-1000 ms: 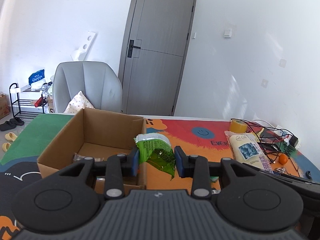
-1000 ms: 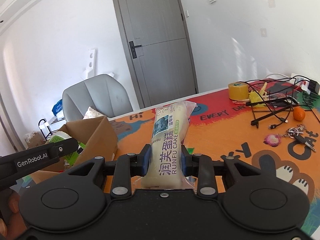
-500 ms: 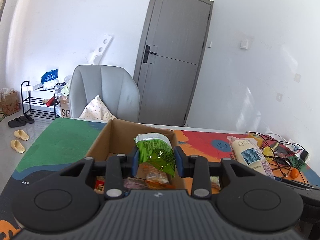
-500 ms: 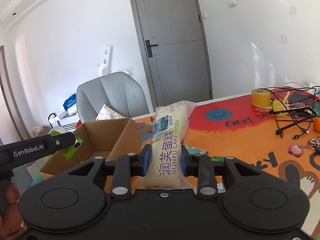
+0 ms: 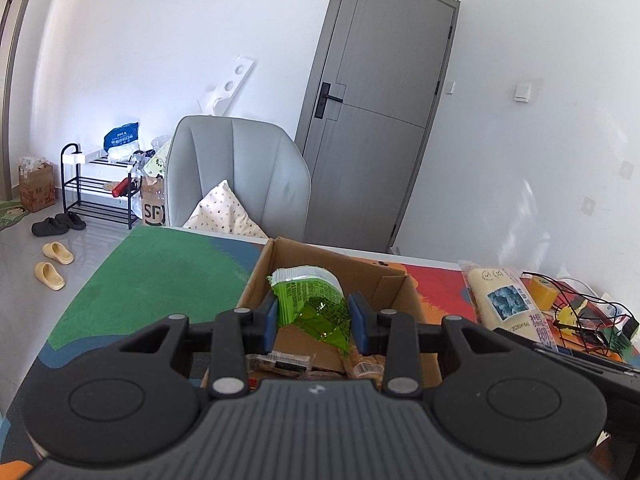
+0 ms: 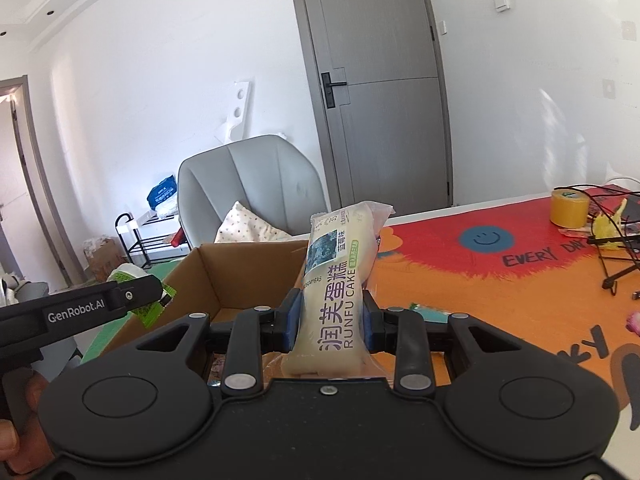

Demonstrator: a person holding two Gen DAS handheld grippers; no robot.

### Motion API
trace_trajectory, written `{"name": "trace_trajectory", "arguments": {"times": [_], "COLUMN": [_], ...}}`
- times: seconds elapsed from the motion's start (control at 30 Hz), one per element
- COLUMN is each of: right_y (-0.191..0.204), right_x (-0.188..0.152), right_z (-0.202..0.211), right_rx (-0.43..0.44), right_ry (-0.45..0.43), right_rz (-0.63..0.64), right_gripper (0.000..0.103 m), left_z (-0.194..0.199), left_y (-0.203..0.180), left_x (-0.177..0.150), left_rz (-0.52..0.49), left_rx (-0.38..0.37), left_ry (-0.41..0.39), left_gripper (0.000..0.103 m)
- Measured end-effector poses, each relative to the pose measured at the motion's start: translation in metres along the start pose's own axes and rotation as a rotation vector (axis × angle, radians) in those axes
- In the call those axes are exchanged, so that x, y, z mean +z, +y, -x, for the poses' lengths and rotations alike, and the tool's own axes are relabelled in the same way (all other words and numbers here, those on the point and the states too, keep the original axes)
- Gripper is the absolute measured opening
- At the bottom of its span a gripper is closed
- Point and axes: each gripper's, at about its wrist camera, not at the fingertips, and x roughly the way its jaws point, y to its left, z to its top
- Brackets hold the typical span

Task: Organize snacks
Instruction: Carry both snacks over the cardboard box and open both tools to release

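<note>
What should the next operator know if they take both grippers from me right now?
Left gripper: shut on the green snack packet, held above the open cardboard box.
Right gripper: shut on the Runfu cake packet, just right of the box, above the table mat.
Done: several wrapped snacks already lie in the box.
Left: release both packets into the box. Another small packet seems to lie on the mat beyond the right gripper.
</note>
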Motion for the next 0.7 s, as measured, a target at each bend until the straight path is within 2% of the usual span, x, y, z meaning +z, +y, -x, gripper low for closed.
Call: {"name": "trace_trajectory", "arguments": {"times": [0.2, 0.7], "right_y": [0.011, 0.043], "right_x": [0.004, 0.009], "right_z": [-0.01, -0.038], "right_rx": [0.018, 0.074], "right_ry": [0.007, 0.043], "right_rz": [0.01, 0.041], "right_gripper": [0.031, 0.031], "left_z": [-0.006, -0.004], "left_y": [0.011, 0.056], "left_x": [0.002, 0.008], "left_rz": [0.017, 0.094], "left_rx": [-0.003, 0.07], "left_ry": [-0.011, -0.005], "left_gripper": [0.039, 0.043]}}
